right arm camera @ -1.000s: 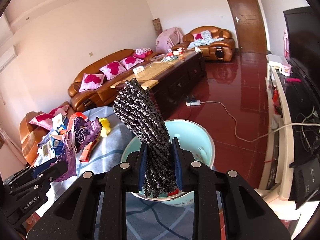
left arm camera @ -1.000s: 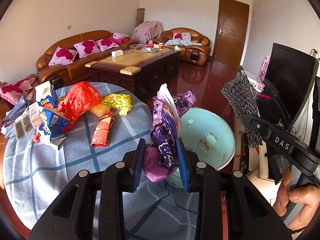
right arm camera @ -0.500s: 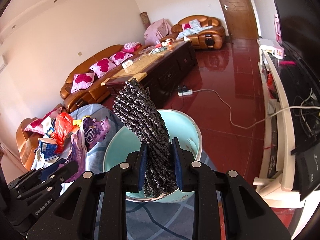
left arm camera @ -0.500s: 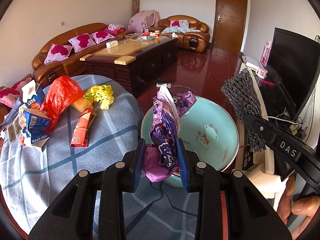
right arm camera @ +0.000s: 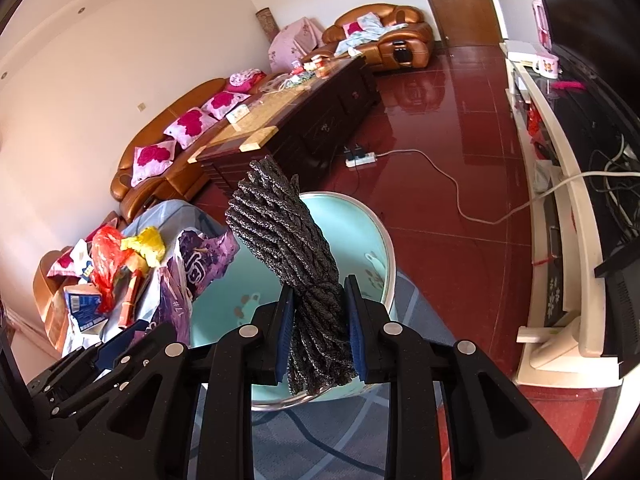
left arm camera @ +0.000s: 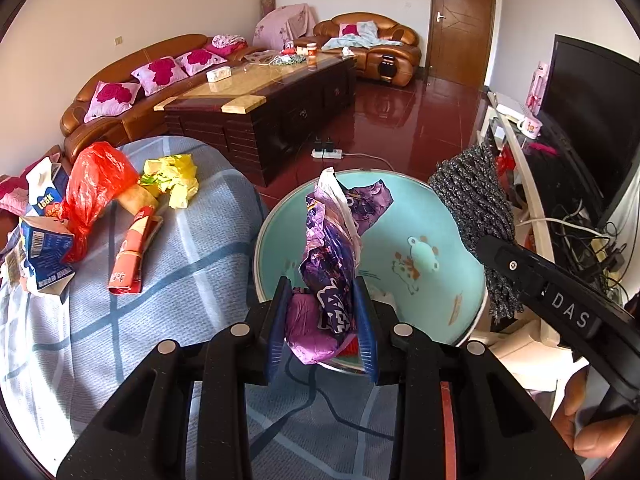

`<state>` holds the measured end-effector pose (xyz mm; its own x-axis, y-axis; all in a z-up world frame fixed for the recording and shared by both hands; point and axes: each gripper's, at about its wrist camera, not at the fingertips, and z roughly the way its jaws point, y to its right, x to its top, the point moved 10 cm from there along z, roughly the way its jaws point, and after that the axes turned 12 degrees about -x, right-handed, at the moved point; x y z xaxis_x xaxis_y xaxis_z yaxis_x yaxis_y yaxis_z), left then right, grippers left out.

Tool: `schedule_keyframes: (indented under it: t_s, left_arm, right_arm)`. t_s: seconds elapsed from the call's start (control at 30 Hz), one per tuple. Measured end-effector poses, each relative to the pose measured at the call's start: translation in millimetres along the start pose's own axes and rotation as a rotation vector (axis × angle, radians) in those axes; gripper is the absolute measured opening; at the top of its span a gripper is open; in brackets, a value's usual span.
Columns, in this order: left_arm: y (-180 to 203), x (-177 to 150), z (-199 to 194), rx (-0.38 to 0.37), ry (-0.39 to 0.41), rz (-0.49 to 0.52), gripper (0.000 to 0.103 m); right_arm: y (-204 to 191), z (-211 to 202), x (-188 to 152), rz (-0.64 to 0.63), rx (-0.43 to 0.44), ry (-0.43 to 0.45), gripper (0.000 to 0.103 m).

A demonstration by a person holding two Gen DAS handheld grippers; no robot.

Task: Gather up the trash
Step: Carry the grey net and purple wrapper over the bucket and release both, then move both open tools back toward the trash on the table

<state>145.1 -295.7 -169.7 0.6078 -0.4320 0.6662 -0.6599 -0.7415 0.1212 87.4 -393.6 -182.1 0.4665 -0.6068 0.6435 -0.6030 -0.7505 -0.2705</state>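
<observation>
My left gripper (left arm camera: 322, 320) is shut on a crumpled purple plastic bag (left arm camera: 332, 248) and holds it over the near rim of a light blue basin (left arm camera: 424, 240). My right gripper (right arm camera: 320, 328) is shut on a bundle of grey knitted rope (right arm camera: 288, 232) above the same basin (right arm camera: 360, 232). The bundle (left arm camera: 476, 212) shows at the right in the left wrist view, the purple bag (right arm camera: 200, 264) at the left in the right wrist view. More trash lies on the blue checked tablecloth (left arm camera: 120, 320): a red plastic bag (left arm camera: 94, 192), yellow wrappers (left arm camera: 174, 178), a red packet (left arm camera: 134, 256), blue cartons (left arm camera: 44, 248).
A dark wooden coffee table (left arm camera: 264, 108) and brown leather sofas (left arm camera: 132, 96) stand beyond the table. A TV (left arm camera: 588, 128) on a white stand with cables is at the right. A power strip (right arm camera: 360, 158) and its cord lie on the red floor.
Both grippers have moved forward and over the basin, still holding the bag and the rope bundle. The basin now looks larger and closer in both views.
</observation>
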Motion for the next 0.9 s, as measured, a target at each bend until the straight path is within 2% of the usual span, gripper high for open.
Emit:
schedule_keyframes:
  t_s: [0.1, 0.17, 0.23, 0.4, 0.63, 0.77, 0.9]
  left_arm:
    - [-1.6, 0.2, 7.8, 0.000, -0.006, -0.004, 0.032]
    - [-3.2, -1.2, 12.3, -0.003, -0.014, -0.009, 0.037]
    - [-5.3, -2.6, 12.8, 0.010, -0.012, -0.012, 0.050]
    - [-15.1, -1.3, 3.4, 0.041, 0.013, -0.023, 0.067]
    - [-40.2, 1.9, -26.9, 0.118, 0.082, -0.052, 0.090]
    - [-53.7, 4.1, -52.1, 0.160, 0.138, -0.051, 0.092]
    - [-69.4, 2.5, -76.0, 0.184, 0.175, -0.068, 0.094]
  right_arm:
    - [2.1, 7.0, 1.3, 0.009, -0.004, -0.012, 0.029]
    - [4.0, 12.3, 1.6, 0.008, -0.001, -0.014, 0.031]
    - [1.9, 14.3, 1.9, 0.011, 0.028, -0.013, 0.041]
    - [7.1, 9.1, 5.4, 0.023, 0.024, 0.014, 0.042]
    - [5.5, -21.6, 19.2, 0.012, -0.004, 0.125, 0.042]
    - [-4.6, -41.1, 24.3, -0.022, -0.009, 0.193, 0.044]
    - [-20.7, -53.9, 20.1, -0.053, 0.016, 0.206, 0.044]
